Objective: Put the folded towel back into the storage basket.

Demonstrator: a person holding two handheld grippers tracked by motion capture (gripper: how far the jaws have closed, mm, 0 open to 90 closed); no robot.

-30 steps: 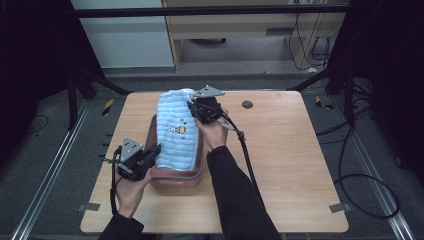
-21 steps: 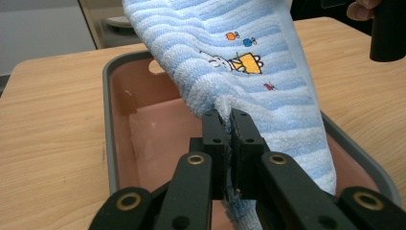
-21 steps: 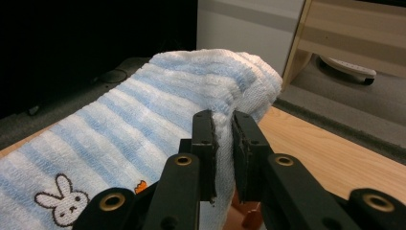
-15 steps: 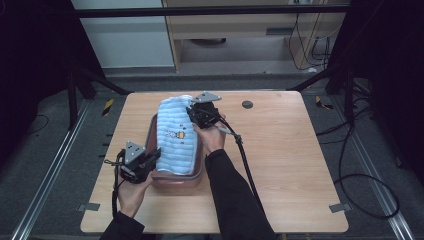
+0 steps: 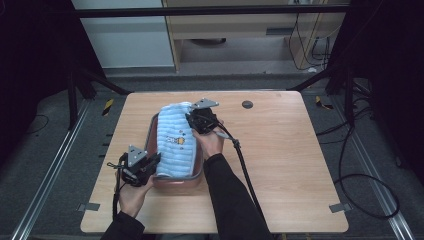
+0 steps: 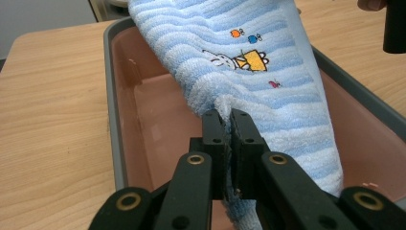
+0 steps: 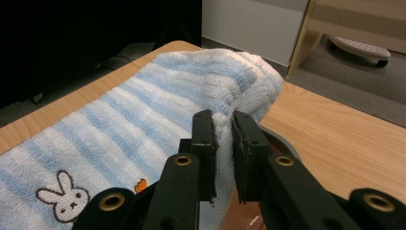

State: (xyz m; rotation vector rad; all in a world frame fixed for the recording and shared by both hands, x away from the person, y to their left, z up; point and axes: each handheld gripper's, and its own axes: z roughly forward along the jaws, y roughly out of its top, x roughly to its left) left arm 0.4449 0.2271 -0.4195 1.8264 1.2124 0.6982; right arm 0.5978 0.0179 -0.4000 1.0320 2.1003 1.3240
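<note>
A blue and white striped towel (image 5: 175,142) with a rabbit picture is stretched over a pink tray with a grey rim (image 5: 176,182). My left gripper (image 5: 154,161) is shut on the towel's near edge (image 6: 225,103) at the tray's near left end. At the far end my right gripper (image 5: 192,119) is shut on the towel's far edge (image 7: 224,117), just above the tray's rim (image 7: 287,149). In the left gripper view the towel (image 6: 258,72) slopes up over the tray's pink floor (image 6: 158,120), and one black jaw of the other gripper (image 6: 395,26) shows at the top right.
The wooden table (image 5: 290,150) has bare room to the right of the tray and along its near edge. A small dark disc (image 5: 247,104) lies near the far edge. Each gripper trails a black cable (image 5: 245,165). Metal rails and dark floor surround the table.
My right gripper has come down and slightly nearer with the towel's far edge, so the towel lies lower over the tray. The left gripper has stayed in place.
</note>
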